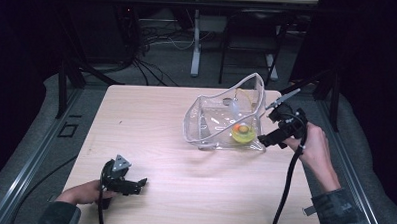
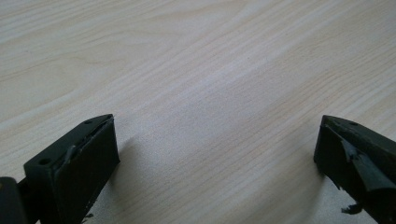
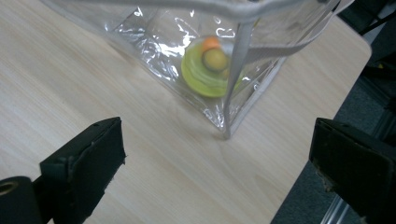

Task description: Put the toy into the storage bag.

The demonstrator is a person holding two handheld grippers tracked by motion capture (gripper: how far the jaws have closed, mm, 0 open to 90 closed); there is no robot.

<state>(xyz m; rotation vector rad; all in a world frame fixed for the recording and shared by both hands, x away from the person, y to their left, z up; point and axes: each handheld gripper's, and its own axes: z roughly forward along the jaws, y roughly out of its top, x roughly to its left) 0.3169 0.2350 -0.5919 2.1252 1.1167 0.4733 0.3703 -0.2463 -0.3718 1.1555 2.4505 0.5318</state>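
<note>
Standing on the pale wooden table (image 1: 151, 125), a clear soft plastic bag with white piped edges (image 1: 225, 118) gapes open at the top, its near seam rising as a white ridge toward the right gripper (image 1: 265, 140). Through the crinkled, glossy wall a round yellow-green disc-shaped object (image 3: 208, 70) shows lying flat on the bag's floor, with a small orange piece (image 3: 210, 43) at its far edge and a duller olive knob on its middle. A small grey tab and a thin yellowish cord sit higher up on the bag's far wall in the high view.

The right gripper is held just beside the bag's near right corner, jaws spread wide and nothing between them; in the right gripper view that corner stands ahead of the gap between the jaws, apart from both pads, and the disc lies beyond it inside the bag.

The left gripper (image 1: 140, 182) rests low over the table near the person's edge, well apart from the bag, which lies ahead of it and off to its right. Its jaws also stand wide apart, with bare wood grain between them in the left gripper view.
</note>
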